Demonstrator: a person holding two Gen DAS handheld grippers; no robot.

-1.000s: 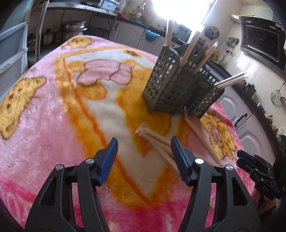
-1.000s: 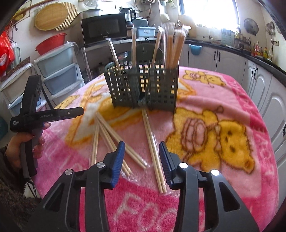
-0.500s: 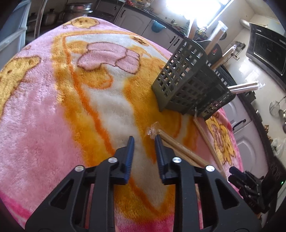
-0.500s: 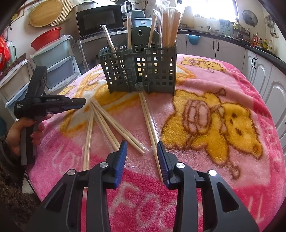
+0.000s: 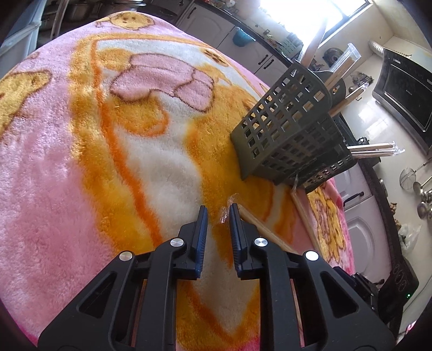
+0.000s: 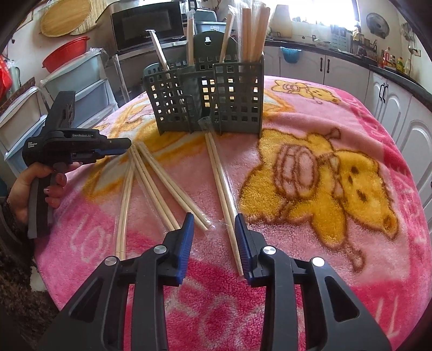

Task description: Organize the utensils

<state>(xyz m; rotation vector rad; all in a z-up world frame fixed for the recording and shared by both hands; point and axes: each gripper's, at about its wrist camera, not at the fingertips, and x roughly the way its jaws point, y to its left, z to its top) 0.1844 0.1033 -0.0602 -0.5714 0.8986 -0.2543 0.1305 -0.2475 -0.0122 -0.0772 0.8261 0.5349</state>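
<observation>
A grey slotted utensil holder (image 6: 208, 100) stands on the pink blanket and holds several wrapped chopstick pairs upright; it also shows in the left wrist view (image 5: 286, 135). Several wrapped chopstick pairs lie flat in front of it. My left gripper (image 5: 218, 210) is narrowly open, its tips at the wrapper end of one pair (image 5: 259, 226), with nothing held; it shows in the right wrist view (image 6: 118, 145) too. My right gripper (image 6: 214, 224) is open, low over the near end of a pair (image 6: 224, 194) that runs toward the holder.
The table is covered by a pink and yellow bear blanket (image 6: 324, 189). Plastic drawers (image 6: 67, 89) stand at the left, a microwave (image 6: 147, 24) behind the holder, white kitchen cabinets (image 6: 391, 108) at the right.
My left gripper has narrowed from wide open and moved forward to the wrapper end of a chopstick pair. My right gripper has moved forward and down over the pair lying toward the holder.
</observation>
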